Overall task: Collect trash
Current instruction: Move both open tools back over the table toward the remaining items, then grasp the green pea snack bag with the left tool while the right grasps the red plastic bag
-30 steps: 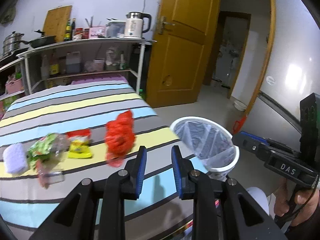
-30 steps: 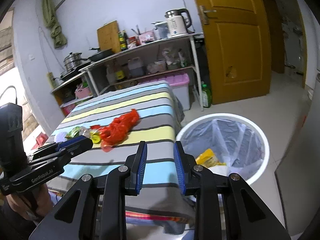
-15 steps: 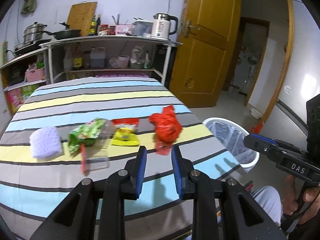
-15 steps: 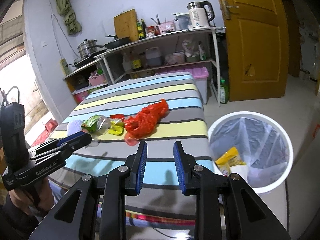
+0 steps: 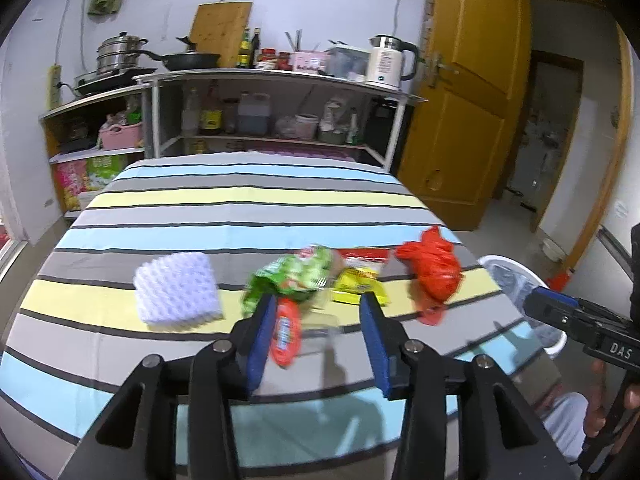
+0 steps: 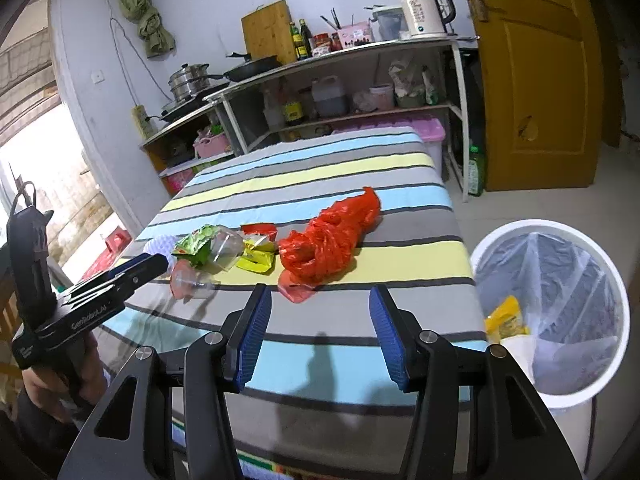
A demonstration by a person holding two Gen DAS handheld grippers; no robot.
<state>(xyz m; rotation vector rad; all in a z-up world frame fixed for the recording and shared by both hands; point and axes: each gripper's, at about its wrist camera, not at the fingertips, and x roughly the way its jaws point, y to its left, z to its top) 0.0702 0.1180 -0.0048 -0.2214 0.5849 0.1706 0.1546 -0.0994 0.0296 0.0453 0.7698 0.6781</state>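
On the striped table (image 5: 240,200) lie a crumpled red plastic bag (image 5: 434,272) (image 6: 328,240), a yellow wrapper (image 5: 358,284) (image 6: 258,256), a green wrapper (image 5: 296,276) (image 6: 196,244) and a clear cup with a red label (image 5: 286,332) (image 6: 190,280). My left gripper (image 5: 318,304) hovers just short of the cup, its jaws opening and touching nothing. My right gripper (image 6: 320,292) hangs over the table's near edge in front of the red bag, its jaws also opening and empty. The white lined bin (image 6: 516,236) stands on the floor to the right, with yellow trash inside.
A pale lavender sponge (image 5: 176,292) lies left of the wrappers. Metal shelves (image 5: 280,80) with pots, bottles and a kettle (image 6: 424,12) stand behind the table. A yellow door (image 5: 460,120) is at the right. A hand (image 6: 52,384) holds the left gripper's handle.
Both grippers have swung from the bin side toward the table and come closer to the trash. Both pairs of jaws have spread from narrow to wide.
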